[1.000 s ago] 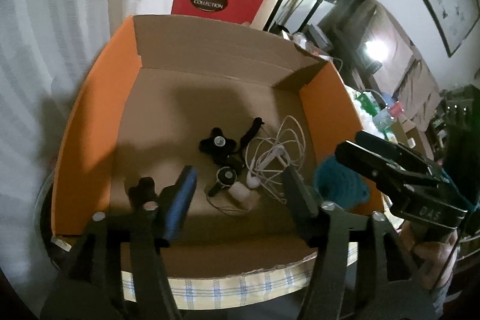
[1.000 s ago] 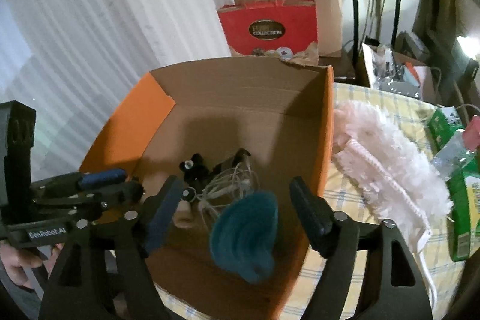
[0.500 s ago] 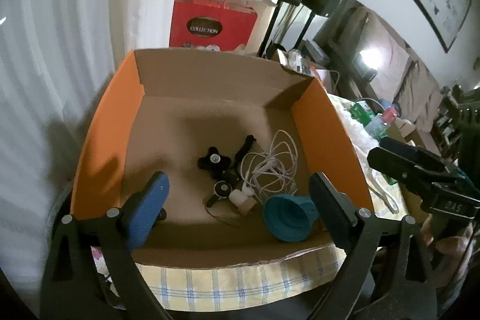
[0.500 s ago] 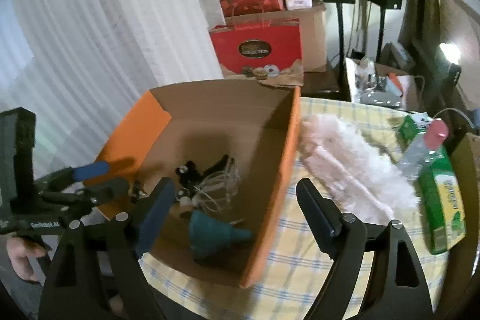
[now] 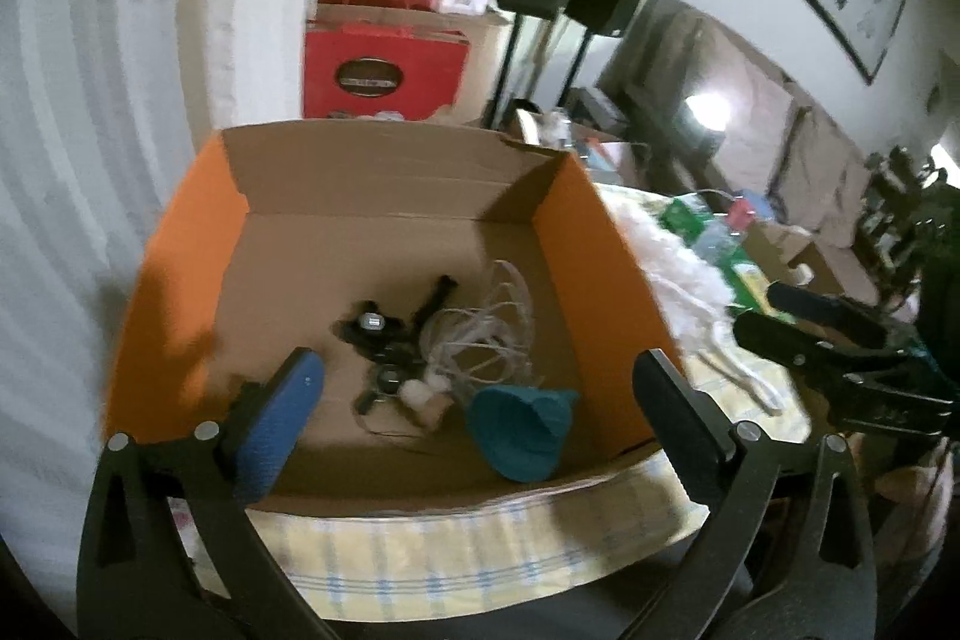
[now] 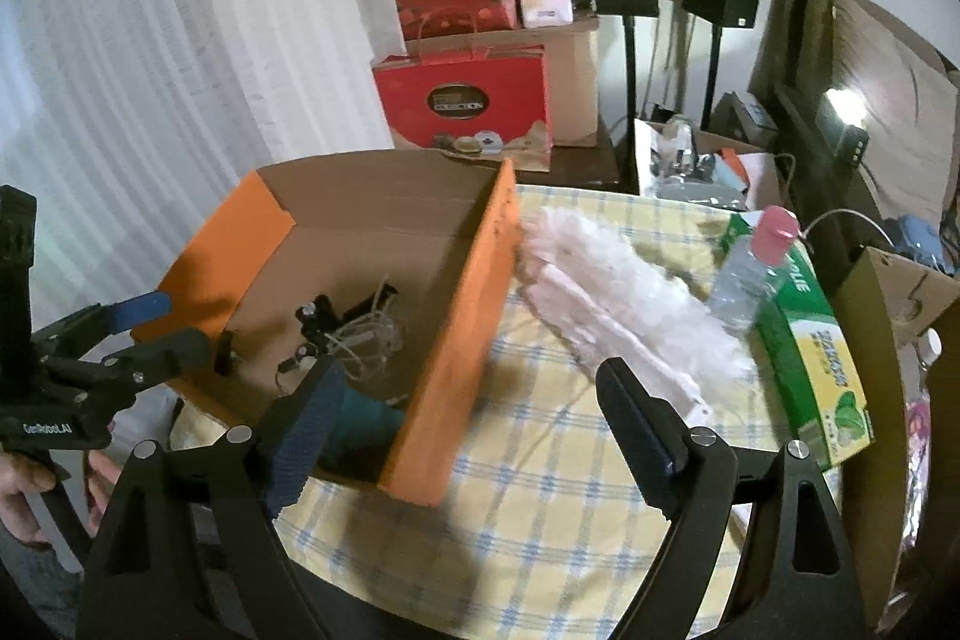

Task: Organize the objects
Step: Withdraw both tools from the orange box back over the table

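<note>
Jaws: left gripper (image 5: pixel 477 412) and right gripper (image 6: pixel 468 421) both spread wide, holding nothing.
Teal funnel (image 5: pixel 521 427): lying in cardboard box (image 5: pixel 180 280), beside white cable (image 5: pixel 486 334).

the bench (image 6: pixel 540 508) wears a yellow checked cloth; right of the cardboard box (image 6: pixel 456 358) lie a white duster (image 6: pixel 606 292), clear bottle (image 6: pixel 744 280) and green carton (image 6: pixel 810 358).

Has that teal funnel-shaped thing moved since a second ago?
Yes. The teal funnel has dropped from between the right gripper's fingers to the cardboard box floor, near its front right corner.
</note>
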`<state>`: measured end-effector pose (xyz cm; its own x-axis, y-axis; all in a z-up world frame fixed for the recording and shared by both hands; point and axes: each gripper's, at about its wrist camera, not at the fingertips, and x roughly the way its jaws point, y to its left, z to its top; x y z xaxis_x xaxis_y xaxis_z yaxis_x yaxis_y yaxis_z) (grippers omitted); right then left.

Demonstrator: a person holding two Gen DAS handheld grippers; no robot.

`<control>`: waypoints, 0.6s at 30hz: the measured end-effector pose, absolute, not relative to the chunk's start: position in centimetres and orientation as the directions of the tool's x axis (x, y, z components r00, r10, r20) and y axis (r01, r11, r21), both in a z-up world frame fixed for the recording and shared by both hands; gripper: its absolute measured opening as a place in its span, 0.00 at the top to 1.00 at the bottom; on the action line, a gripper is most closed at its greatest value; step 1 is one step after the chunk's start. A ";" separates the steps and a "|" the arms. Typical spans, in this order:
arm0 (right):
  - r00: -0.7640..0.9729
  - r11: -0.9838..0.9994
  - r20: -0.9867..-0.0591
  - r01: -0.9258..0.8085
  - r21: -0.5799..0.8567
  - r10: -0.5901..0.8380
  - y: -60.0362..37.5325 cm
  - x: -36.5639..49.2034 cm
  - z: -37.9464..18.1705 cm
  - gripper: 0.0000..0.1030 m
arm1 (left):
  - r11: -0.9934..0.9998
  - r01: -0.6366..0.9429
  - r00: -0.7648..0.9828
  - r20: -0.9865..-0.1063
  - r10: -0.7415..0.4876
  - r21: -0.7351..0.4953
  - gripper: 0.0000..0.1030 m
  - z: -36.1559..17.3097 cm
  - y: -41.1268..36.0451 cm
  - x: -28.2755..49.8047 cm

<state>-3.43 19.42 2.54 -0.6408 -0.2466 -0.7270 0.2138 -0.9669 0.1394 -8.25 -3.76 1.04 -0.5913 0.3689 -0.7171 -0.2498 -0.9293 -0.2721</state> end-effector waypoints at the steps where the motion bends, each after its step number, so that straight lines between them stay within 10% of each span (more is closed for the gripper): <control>1: -0.642 -0.968 -0.727 0.209 0.139 -0.243 19.7 -3.2 2.5 0.15 | -0.924 -0.259 -0.591 -0.710 0.382 -0.282 0.00 1.1 -3.5 -8.1; 18: -0.668 -0.985 -0.724 0.132 0.113 -0.172 25.5 0.4 2.7 0.15 | -0.941 -0.293 -0.656 -0.681 0.326 -0.169 0.00 2.3 2.2 -6.7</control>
